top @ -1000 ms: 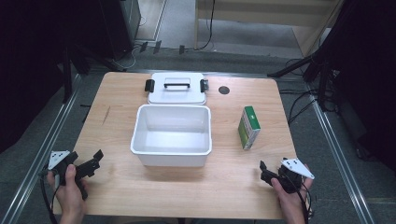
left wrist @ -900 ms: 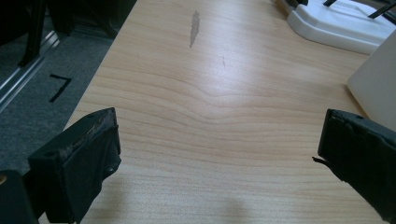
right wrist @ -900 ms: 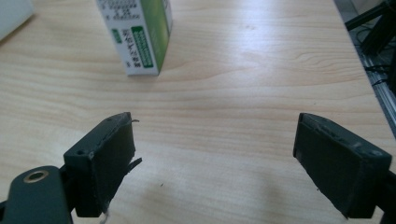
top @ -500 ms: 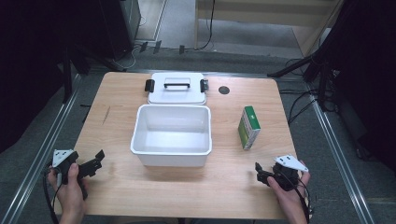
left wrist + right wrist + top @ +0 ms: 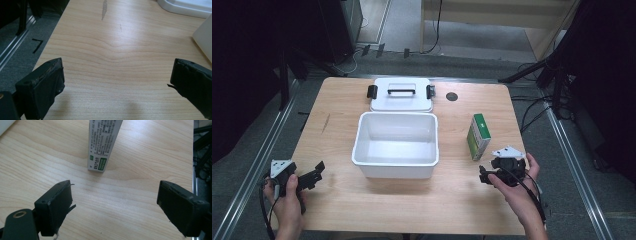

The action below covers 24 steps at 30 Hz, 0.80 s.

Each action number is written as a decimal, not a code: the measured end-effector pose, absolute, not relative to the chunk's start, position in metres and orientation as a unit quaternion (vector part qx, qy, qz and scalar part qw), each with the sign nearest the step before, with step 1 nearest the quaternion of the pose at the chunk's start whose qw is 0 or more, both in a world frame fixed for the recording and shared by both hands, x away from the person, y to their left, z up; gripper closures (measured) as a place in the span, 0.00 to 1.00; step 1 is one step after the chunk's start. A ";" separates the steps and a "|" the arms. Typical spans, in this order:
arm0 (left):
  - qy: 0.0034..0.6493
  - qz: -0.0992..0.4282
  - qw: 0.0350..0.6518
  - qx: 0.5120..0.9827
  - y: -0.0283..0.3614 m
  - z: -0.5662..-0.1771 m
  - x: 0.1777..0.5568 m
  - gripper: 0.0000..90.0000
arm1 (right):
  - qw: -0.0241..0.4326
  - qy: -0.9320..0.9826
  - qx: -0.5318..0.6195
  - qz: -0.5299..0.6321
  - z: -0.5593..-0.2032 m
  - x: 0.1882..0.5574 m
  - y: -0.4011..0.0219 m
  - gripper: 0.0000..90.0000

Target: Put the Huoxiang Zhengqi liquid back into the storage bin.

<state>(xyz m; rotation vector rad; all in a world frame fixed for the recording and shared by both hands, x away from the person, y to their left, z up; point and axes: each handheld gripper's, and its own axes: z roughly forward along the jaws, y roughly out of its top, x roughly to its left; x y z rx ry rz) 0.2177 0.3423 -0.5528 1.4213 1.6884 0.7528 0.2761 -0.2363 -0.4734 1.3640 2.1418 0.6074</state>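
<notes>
A green and white carton stands on edge on the wooden table, right of an open white bin. The bin's lid with a black handle lies behind it. My right gripper hovers just in front of the carton, open and empty; in the right gripper view the carton rises ahead between the spread jaws. My left gripper rests near the table's front left, open with nothing in it, and the left gripper view shows its jaws wide over bare wood.
A small dark round hole sits in the table right of the lid. The bin's corner shows at the right of the left gripper view. Metal rails and cables run along the table's sides on the floor.
My right gripper has risen and moved forward toward the carton, its jaws kept open. The left gripper has stayed where it was.
</notes>
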 end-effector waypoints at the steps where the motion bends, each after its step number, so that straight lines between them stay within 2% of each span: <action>1: 0.666 0.297 0.393 0.560 0.342 -0.553 0.218 0.00 | 0.249 0.800 0.503 0.211 -0.465 0.281 -0.235 0.14; 13: 0.669 0.295 0.387 0.562 0.342 -0.553 0.218 0.00 | 0.186 0.834 0.498 0.149 -0.429 0.310 -0.227 0.14; 24: 0.671 0.295 0.385 0.561 0.342 -0.553 0.219 0.00 | 0.098 0.850 0.514 0.060 -0.402 0.351 -0.206 0.14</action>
